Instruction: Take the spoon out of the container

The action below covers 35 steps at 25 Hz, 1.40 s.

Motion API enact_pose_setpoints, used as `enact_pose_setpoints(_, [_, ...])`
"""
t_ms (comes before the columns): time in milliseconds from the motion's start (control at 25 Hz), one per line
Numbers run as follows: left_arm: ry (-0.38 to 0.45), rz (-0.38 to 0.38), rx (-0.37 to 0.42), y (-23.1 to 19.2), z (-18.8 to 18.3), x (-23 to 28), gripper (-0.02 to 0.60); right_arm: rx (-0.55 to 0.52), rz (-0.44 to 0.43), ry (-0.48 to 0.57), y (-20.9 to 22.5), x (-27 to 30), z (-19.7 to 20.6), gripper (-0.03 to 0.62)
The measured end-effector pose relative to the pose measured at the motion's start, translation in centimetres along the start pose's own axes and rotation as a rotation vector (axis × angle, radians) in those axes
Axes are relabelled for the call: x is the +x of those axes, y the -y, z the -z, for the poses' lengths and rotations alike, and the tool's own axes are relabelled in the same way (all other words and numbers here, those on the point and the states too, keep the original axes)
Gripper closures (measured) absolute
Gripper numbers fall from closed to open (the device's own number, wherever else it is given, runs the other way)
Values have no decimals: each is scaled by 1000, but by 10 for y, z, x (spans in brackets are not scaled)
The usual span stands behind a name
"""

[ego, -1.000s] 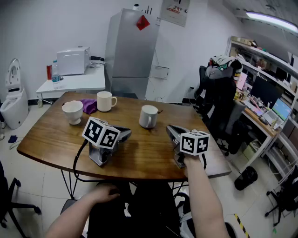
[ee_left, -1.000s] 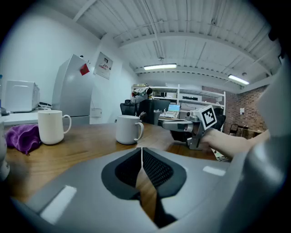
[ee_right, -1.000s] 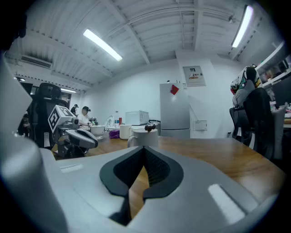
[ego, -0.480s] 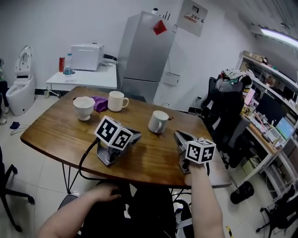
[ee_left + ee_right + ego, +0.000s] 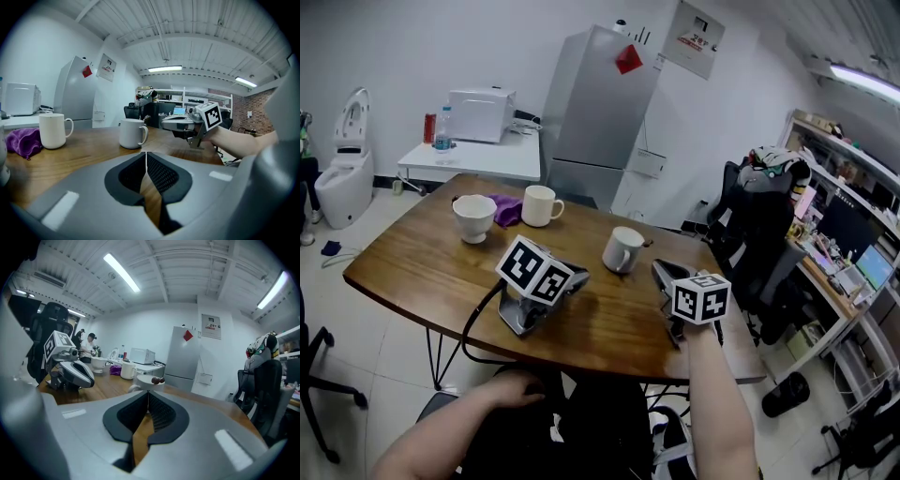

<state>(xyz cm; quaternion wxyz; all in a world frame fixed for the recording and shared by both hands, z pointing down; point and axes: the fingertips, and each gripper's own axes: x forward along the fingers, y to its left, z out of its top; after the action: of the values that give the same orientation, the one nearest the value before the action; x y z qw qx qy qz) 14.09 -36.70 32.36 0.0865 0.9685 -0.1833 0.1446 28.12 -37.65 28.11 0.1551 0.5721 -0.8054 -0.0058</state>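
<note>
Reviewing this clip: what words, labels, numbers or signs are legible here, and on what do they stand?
Nothing reads clearly.
White wall notice with red heading: print too small to read.
Red diamond sticker on the tall grey fridge: blurred, no legible character.
Black-and-white marker cubes: square patterns only, no letters.

Purple cloth (image 5: pixel 506 210) between bowl (image 5: pixel 473 217), cream mug (image 5: pixel 540 205); fridge (image 5: pixel 591 122) behind.

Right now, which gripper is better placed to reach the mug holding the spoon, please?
Right: the right gripper is hand-held, aimed at the mug; the left gripper lies unheld on the table.
</note>
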Motion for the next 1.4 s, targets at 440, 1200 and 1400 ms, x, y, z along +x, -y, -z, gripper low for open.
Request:
enact_pose_setpoints(440, [0,0,2,0,-1,1,569,-268,72,-101,6,15,-14,551])
enact_pose_setpoints(1200, [1,0,3,1,-1,2,569,-1047,163,-364,4,38,-8,496])
enact_pose_setpoints(1400, [1,-1,2,0,-2,1,569,-1232,194,-397,3,42,-7,496])
